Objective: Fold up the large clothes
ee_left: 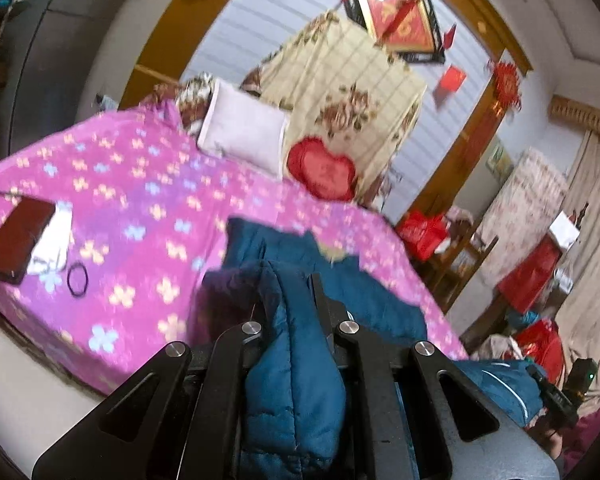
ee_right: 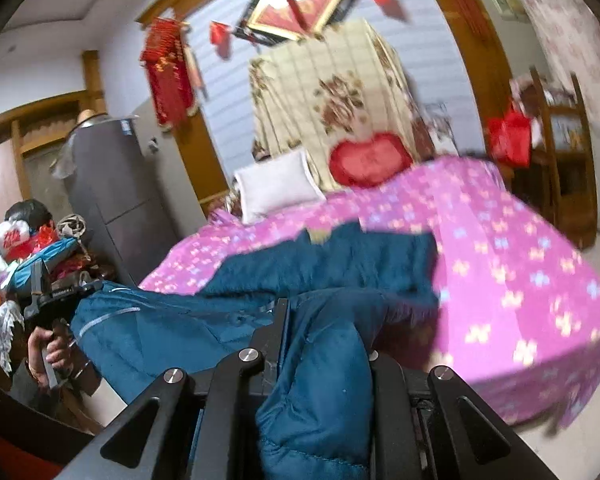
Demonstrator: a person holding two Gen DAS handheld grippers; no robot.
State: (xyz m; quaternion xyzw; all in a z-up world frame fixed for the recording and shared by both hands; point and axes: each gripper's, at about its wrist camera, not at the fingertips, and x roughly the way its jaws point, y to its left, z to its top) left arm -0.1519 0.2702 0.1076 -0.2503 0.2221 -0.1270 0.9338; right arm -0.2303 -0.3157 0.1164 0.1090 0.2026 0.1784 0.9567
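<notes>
A large teal padded jacket (ee_left: 340,280) lies partly on the bed with the pink flowered cover (ee_left: 140,200). My left gripper (ee_left: 288,300) is shut on a thick fold of the jacket and holds it off the bed's near edge. In the right wrist view the jacket (ee_right: 332,260) stretches across the bed's (ee_right: 520,260) near corner. My right gripper (ee_right: 324,328) is shut on another bunched edge of it. The left gripper (ee_right: 40,292), in a hand, shows at the far left of the right wrist view. The right gripper (ee_left: 556,396) shows at the lower right of the left wrist view.
A dark phone (ee_left: 18,240) on a white pouch and a black hair tie (ee_left: 78,279) lie on the bed's left part. A white pillow (ee_left: 244,132), a red heart cushion (ee_left: 324,170) and a floral quilt (ee_left: 340,92) stand at the headboard. A wooden chair (ee_right: 560,160) stands right of the bed.
</notes>
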